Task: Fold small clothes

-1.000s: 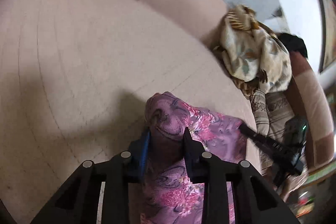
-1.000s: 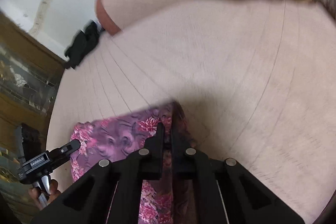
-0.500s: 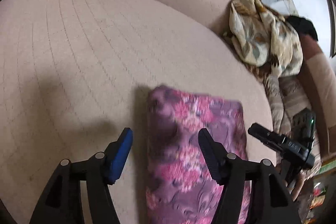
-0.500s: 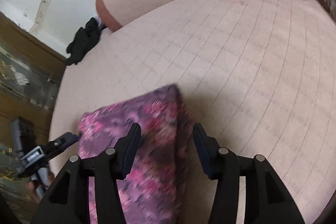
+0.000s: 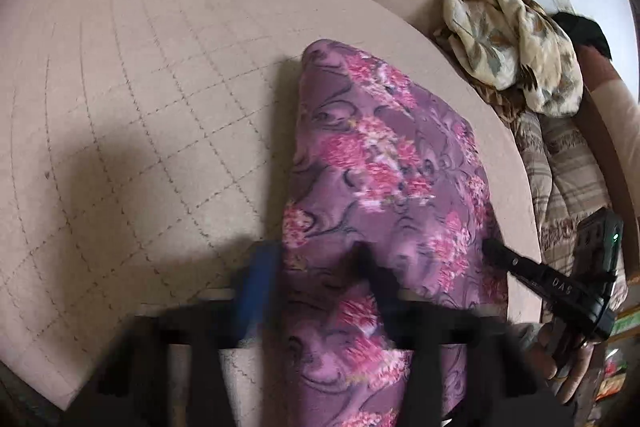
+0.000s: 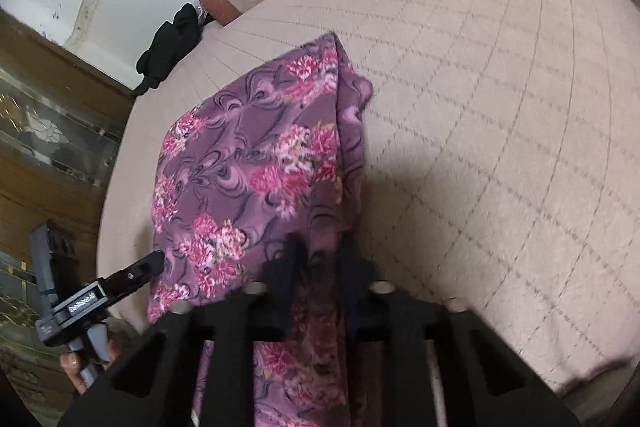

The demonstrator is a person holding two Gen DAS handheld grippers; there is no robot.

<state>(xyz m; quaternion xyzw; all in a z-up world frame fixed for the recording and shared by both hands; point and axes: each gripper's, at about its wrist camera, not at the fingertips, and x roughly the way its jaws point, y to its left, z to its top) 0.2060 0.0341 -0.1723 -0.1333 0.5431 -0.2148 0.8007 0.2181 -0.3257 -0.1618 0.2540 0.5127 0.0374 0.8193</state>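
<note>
The purple flowery cloth [image 5: 384,163] lies in the middle of the picture, on the pale quilted couch seat [image 5: 140,99]. Its near end hangs over the bottom edge of the seat.

The left hand-held gripper [image 5: 316,267] is at the bottom of its view. Its jaws are closing and the cloth is between them. This part is blurry, so I think the pads are already pinching the left edge of the cloth, but I am not sure. The right hand-held gripper [image 6: 320,259] is at the bottom middle of its view. Its jaws are almost together, clamped on the right edge of the cloth.

What could go wrong? The cloth looks thin and slippery. If one side is pinched on only one layer, the other layers may fall open when the cloth is lifted. If one gripper pulls sooner than the other, the fold will go crooked. The hanging end may also drag the cloth off the seat.

A cream leafy cloth [image 5: 512,39] sits at the upper right, well apart.
</note>
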